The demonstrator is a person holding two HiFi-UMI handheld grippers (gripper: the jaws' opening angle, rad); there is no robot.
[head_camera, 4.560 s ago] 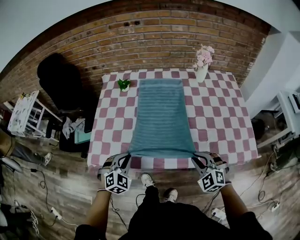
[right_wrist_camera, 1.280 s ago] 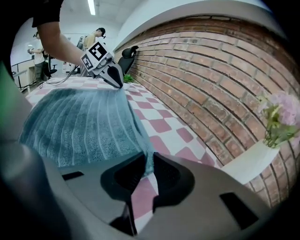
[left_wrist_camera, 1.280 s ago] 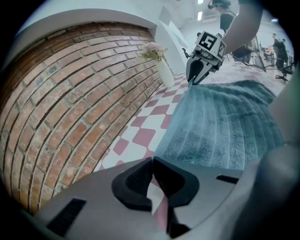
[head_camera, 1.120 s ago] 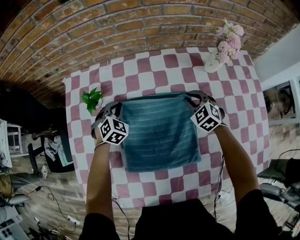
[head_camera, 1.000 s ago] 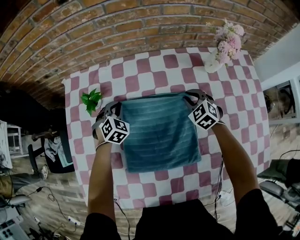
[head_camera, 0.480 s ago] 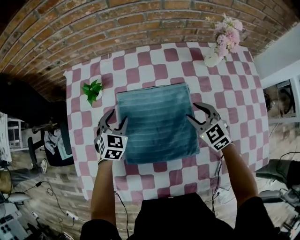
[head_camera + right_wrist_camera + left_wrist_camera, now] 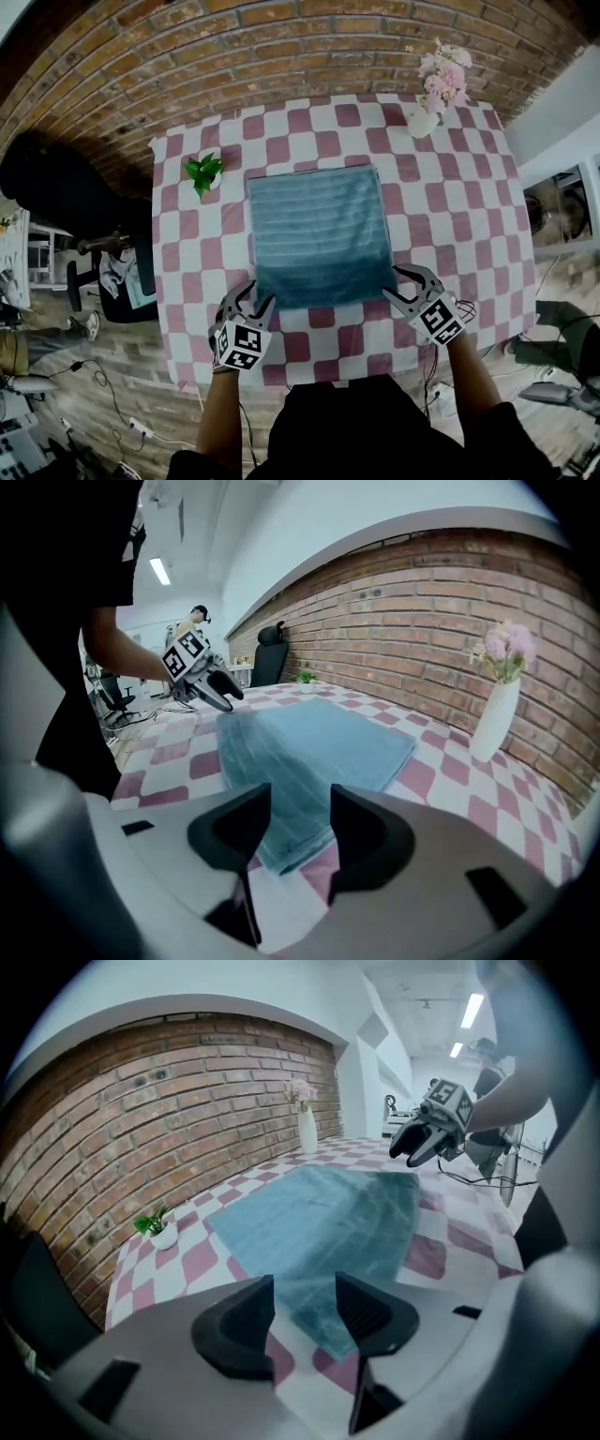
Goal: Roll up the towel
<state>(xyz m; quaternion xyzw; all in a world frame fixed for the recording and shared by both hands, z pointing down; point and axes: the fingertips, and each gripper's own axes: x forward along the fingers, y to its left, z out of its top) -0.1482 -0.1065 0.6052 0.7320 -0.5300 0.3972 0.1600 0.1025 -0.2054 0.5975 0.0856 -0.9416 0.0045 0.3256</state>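
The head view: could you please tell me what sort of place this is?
Probably a staged recording room or lab rather than a home: a checked-cloth table against a brick wall, loose cables on the wooden floor, an office chair beside it.

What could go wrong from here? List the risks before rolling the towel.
1. The towel lies doubled; the left claw and right claw at its near corners, both just opened (left narrowing again) and empty, might pinch only the top layer.
2. Uneven pickup could skew the roll toward the potted plant.

Left gripper [image 7: 260,292] and right gripper [image 7: 392,281] flank the teal towel [image 7: 319,234].
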